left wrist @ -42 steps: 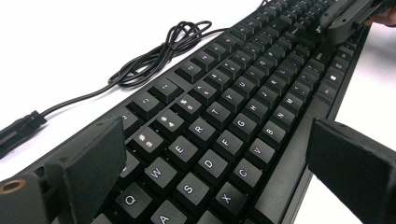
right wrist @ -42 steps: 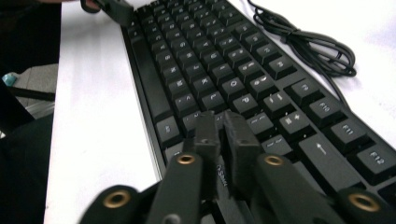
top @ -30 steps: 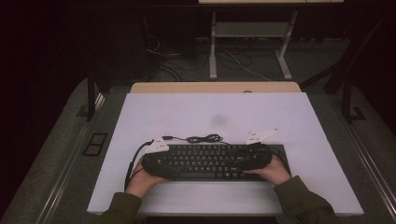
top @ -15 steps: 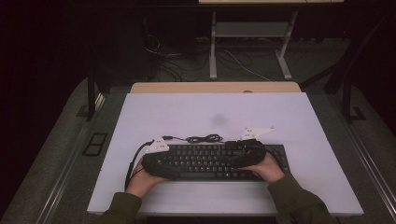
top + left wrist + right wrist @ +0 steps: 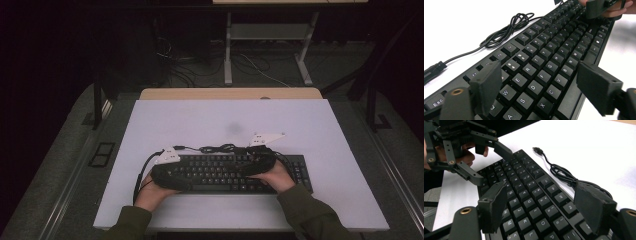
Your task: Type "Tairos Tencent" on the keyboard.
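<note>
Keyboard (image 5: 225,172), one; grippers, two.

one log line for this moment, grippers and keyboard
left gripper: open, closing, astride keyboard | right gripper: open, over keys | cable: bundled behind keyboard | table

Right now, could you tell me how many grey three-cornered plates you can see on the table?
2. One grey plate tops the left gripper at the keyboard's left end; the other plate tops the right gripper right of the keyboard's middle.
</note>
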Motion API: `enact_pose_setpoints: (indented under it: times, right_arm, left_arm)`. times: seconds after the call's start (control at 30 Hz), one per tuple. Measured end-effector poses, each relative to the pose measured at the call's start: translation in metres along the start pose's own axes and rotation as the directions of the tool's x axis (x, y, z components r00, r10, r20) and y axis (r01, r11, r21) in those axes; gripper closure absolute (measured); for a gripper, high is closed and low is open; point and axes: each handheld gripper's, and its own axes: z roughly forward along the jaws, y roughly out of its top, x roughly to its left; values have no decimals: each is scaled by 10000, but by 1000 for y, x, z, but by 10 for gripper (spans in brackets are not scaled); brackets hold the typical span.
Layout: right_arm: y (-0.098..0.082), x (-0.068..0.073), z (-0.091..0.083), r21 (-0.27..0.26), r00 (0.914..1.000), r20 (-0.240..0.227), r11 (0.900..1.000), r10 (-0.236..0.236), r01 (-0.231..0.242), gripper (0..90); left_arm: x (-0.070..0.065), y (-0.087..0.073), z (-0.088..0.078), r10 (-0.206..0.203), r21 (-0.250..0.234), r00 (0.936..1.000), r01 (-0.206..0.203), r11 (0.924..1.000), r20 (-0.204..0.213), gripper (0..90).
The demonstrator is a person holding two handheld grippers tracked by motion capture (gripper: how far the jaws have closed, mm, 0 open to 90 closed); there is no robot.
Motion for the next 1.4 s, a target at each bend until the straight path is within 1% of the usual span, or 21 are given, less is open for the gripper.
enact_pose_setpoints:
  times: [0.1,0.2,0.23,0.37,0.47,0.57,0.7,0.8,0.87,1.13,1.3,1.4]
  right_arm:
    - [1,0,3,9,10000,-15,10000,-9,9,263]
    - [2,1,5,17,10000,-28,10000,-42,42,263]
    - [2,1,6,43,10000,-31,10000,-61,61,263]
    - [1,1,6,107,10000,-17,9999,-54,54,263]
    - [1,1,6,102,10000,-2,9999,-39,39,263]
    - [1,1,6,92,10000,21,9999,-66,66,263]
    - [1,1,6,118,10000,-4,9999,-84,84,263]
    - [1,1,6,117,10000,16,9999,-84,84,263]
    - [1,1,6,112,10000,25,9999,-95,94,263]
    - [1,2,6,113,9999,38,9999,-118,118,263]
    - [1,1,6,102,9999,37,9999,-117,116,263]
    - [1,2,6,106,9999,38,9999,-122,122,263]
  left_arm:
    - [0,0,-1,41,-12,10000,-41,10000,23,290]
    - [1,0,-1,88,0,9999,-88,10000,125,383]
    - [0,0,-1,54,15,9997,-54,10000,217,419]
    - [-1,0,1,125,132,9988,-131,9998,474,568]
    - [-2,0,2,184,286,9976,-204,9994,672,660]
    - [-3,0,2,214,395,9965,-247,9989,814,733]
    - [-3,0,2,166,454,9950,-212,9987,989,810]
    - [-3,0,2,209,544,9934,-272,9981,1131,870]
    - [-4,1,2,232,620,9926,-307,9976,1190,891]
    - [-5,0,5,280,823,9926,-379,9959,1181,892]
    - [-4,-1,6,241,863,9926,-345,9957,1186,892]
    - [-4,-1,7,296,919,9924,-408,9949,1197,891]
